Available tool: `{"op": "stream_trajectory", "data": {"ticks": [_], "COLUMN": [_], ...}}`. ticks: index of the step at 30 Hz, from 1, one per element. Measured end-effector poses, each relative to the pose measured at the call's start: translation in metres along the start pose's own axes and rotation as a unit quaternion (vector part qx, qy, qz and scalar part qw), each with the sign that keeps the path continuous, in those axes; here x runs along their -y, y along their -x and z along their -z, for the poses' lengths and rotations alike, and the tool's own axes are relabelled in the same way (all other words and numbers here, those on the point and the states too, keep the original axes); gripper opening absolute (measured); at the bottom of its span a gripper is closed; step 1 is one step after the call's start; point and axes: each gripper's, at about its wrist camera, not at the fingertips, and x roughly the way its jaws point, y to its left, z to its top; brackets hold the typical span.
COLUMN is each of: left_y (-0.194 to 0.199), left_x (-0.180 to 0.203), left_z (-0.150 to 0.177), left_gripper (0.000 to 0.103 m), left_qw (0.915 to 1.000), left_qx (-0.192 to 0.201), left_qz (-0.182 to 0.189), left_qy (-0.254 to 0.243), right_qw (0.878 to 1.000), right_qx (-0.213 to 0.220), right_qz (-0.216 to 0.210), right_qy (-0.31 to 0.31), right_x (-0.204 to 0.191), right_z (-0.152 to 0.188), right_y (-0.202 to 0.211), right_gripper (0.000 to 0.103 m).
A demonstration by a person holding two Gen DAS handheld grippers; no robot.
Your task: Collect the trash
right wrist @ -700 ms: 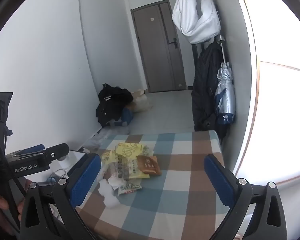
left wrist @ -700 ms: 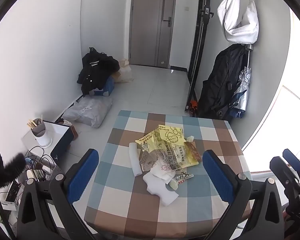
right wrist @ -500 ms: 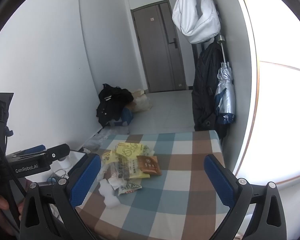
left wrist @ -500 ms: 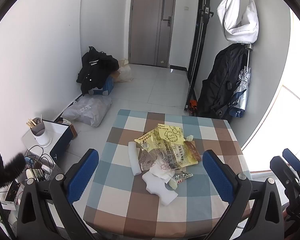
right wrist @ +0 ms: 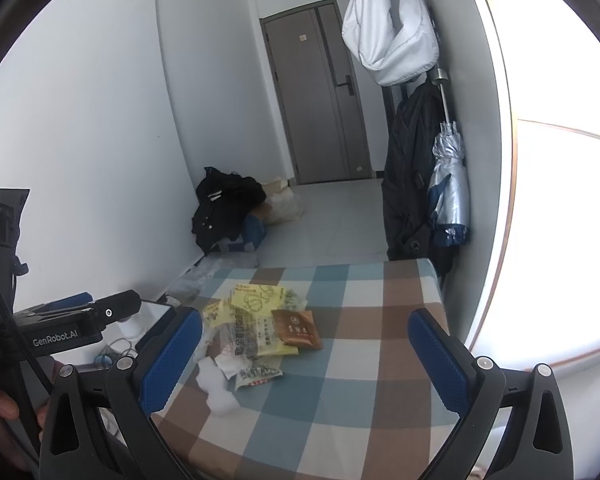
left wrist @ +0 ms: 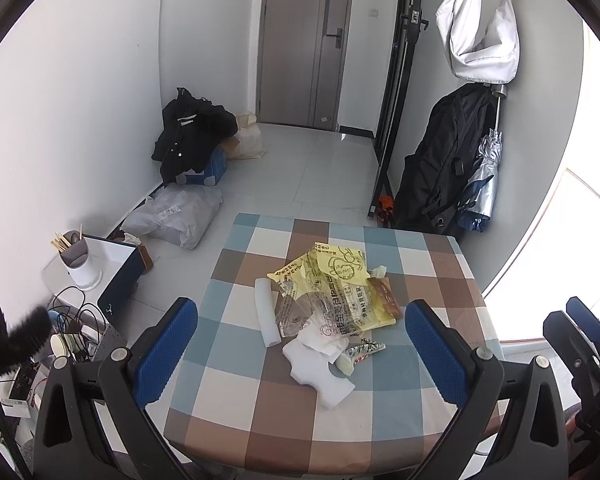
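So the bench [left wrist: 428, 268] with its checked cloth has a heap of trash in the middle. The yellow bag [left wrist: 336, 280] is on top, a brown packet [right wrist: 298, 328] is beside it, and white foam bits [left wrist: 320, 372] lie nearest. The left claw [left wrist: 300, 344] and right claw [right wrist: 306, 350] are both wide and hold nothing. Picking has not begun, I think. Next, one claw must go down onto one piece.

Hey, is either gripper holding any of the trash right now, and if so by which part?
Nothing is held. The left gripper and right gripper both stand wide open above the table, clear of the wrapper pile.
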Motion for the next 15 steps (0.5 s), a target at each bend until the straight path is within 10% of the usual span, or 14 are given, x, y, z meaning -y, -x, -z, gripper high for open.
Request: {"op": "stream_trajectory", "data": {"ticks": [15], "left_y": [-0.011], "left_x": [0.002], "left_z": [0.002], "left_gripper": [0.102], "left_qw": [0.9979], "left_qx": [-0.057], "left_qz": [-0.017], "left_qy": [-0.026], "right_qw": [0.999], "right_qx": [-0.013], "right_qz": [-0.008], "right_qy": [-0.028], "right_x": [0.009], "right_z": [-0.003], "right_y": [-0.011], "right_gripper": [0.103]}}
